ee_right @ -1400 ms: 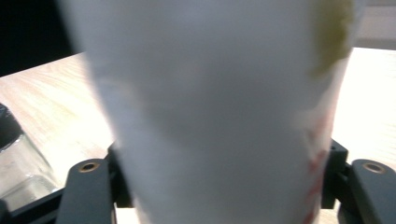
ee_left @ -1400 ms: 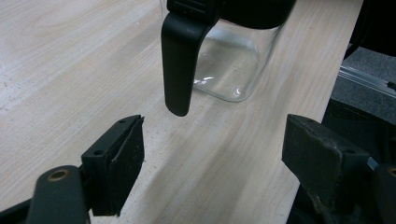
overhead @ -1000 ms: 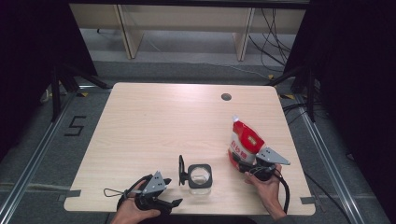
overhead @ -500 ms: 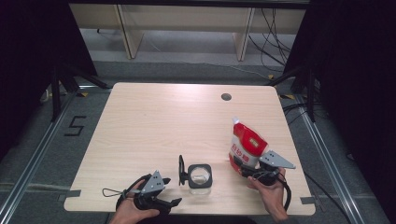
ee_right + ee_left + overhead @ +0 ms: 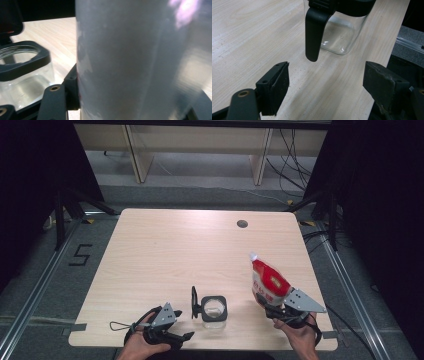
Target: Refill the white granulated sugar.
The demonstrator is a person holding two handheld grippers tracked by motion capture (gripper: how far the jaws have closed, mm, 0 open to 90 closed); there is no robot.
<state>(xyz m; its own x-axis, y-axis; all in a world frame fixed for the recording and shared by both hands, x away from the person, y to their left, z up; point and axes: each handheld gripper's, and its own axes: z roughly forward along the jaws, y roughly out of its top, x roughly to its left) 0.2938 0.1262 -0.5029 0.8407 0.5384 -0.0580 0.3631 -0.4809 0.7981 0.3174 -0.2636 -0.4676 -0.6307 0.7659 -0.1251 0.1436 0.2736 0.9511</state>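
Right gripper [image 5: 274,303]: we pinch the pouch [image 5: 268,280], lifted for pouring.
Left gripper [image 5: 176,336]: jaws spread, ready for the jug [image 5: 214,308] handle.

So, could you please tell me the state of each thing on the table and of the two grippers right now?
Glass jar: upright on the table, mouth uncovered, looks empty, black handle toward the left gripper.
Red and white pouch: held off the table, tilted, spout end up.
Left gripper: open, nothing between the jaws, aimed at the jar's handle, not touching it.
Right gripper: shut on the pouch.
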